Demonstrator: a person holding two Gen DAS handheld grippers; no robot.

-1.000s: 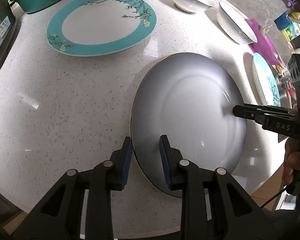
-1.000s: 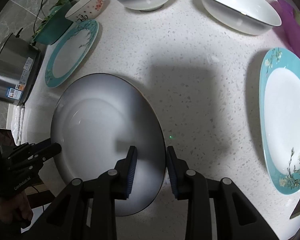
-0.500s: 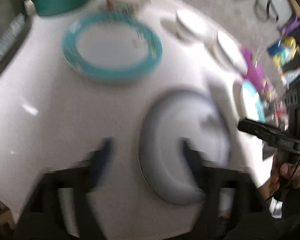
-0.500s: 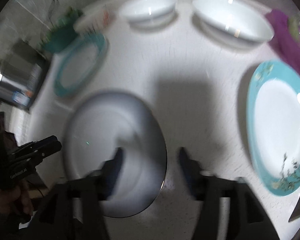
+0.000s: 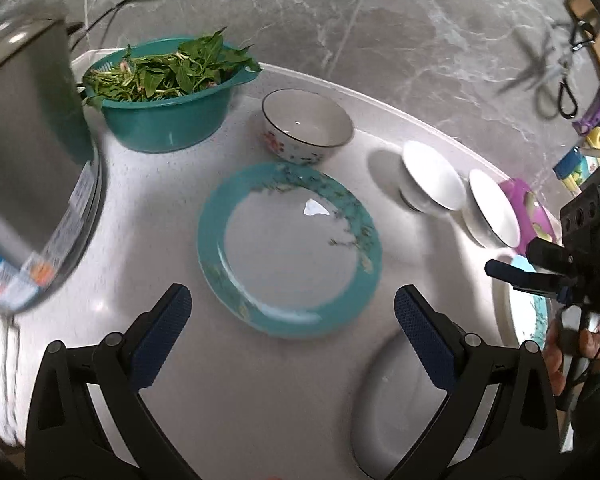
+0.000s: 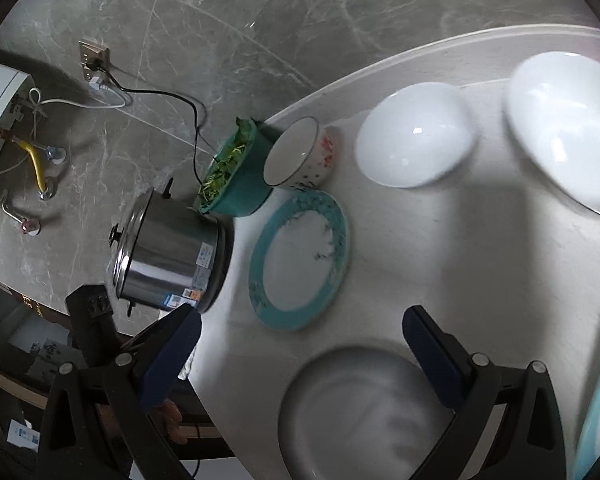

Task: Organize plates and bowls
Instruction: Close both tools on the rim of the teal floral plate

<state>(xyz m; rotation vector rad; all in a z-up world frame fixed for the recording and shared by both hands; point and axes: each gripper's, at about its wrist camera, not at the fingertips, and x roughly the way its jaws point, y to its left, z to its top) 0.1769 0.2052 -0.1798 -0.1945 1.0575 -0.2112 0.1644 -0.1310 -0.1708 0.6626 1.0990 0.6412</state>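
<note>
The left claw (image 5: 290, 332) is seen spread wide over the white table (image 5: 140, 240), its jaws having just been opening, with nothing gripped between them. The grey plate (image 5: 388, 408) lies flat on the table at the lower right of the left wrist view, just behind the right-hand finger of that claw. The right claw (image 6: 302, 354) is likewise released, its jaws having just been opening, and the same grey plate (image 6: 364, 412) is seen below it, lying free between the fingers without being pressed.

A teal-rimmed plate (image 5: 288, 250) rests on the table ahead of the left claw. Beyond it a flowered bowl (image 5: 306, 126) stands beside a teal basin (image 5: 168, 100) filled with green leaves. Two white bowls (image 5: 430, 180) (image 5: 492, 216) stand side by side to the right. A steel pot (image 6: 172, 252) stands at the table's left edge. In the left wrist view the right claw (image 5: 516, 276) is seen over another teal-rimmed plate at the right edge, held by a hand (image 5: 568, 348).
</note>
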